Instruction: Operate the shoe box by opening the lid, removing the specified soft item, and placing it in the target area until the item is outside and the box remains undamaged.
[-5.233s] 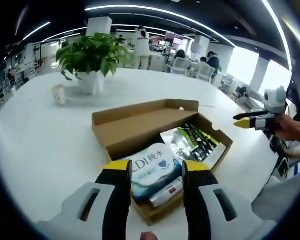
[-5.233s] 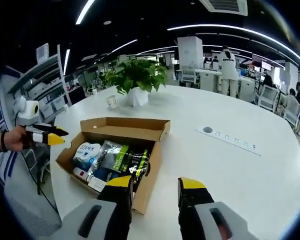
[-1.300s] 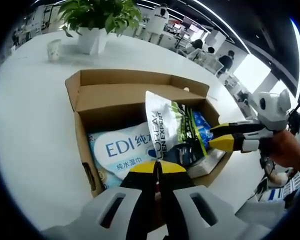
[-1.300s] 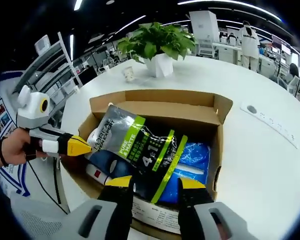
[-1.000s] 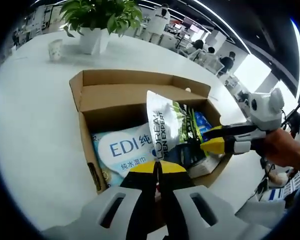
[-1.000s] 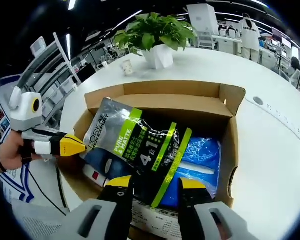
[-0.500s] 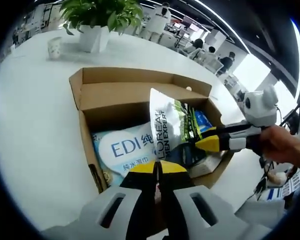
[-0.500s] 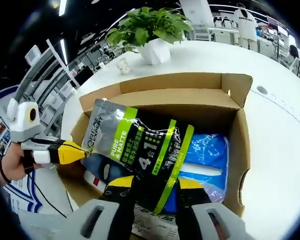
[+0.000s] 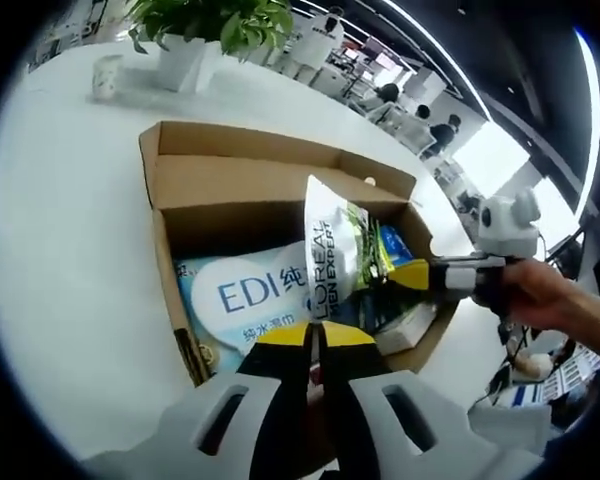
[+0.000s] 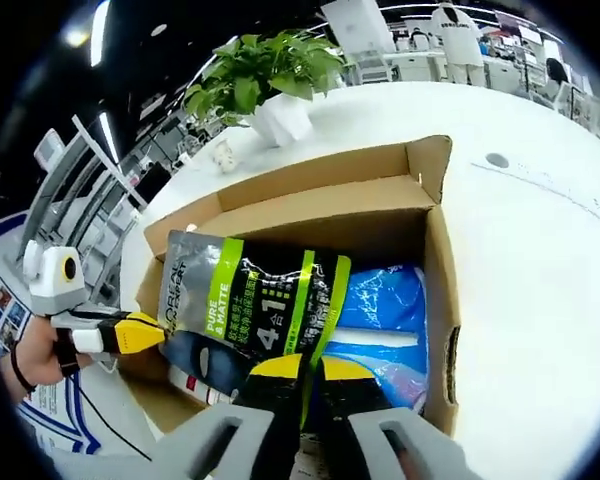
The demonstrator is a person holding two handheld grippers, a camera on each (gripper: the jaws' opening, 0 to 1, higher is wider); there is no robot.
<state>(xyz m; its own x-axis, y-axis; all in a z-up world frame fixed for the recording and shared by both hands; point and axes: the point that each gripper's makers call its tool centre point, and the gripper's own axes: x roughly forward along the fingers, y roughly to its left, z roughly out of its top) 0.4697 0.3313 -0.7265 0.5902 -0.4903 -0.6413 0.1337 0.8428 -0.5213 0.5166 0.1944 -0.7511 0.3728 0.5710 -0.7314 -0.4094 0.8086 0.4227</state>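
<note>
The cardboard box (image 10: 435, 280) sat open on the white table (image 10: 540, 260), its lid folded back, and the pouch (image 10: 245, 300) was held up on edge above the other contents, not yet outside the box walls. The left gripper (image 9: 314, 340) had its jaws pressed together on the pouch's lower edge in its own view; from the right gripper view its yellow tip (image 10: 130, 333) met the pouch's left border. The right gripper (image 10: 310, 372) looked clamped on the bottom edge too, jaws nearly touching with the film between them.

The pouch was a glossy black-and-grey plastic sachet with lime-green stripes, flat, thin, creased where it bent (a crinkly film, by the shine). I judged it light and floppy, slick on its faces, so a pinch on the sealed border seemed the better hold than the slippery middle.

Below it lay a white wipes pack (image 9: 245, 300) with blue lettering, soft and pillowy, and a blue plastic packet (image 10: 385, 310), wrinkled and shiny. The box walls were plain brown corrugated board, stiff but easy to dent. A potted plant (image 10: 260, 85) and a paper cup (image 9: 104, 78) stood beyond.
</note>
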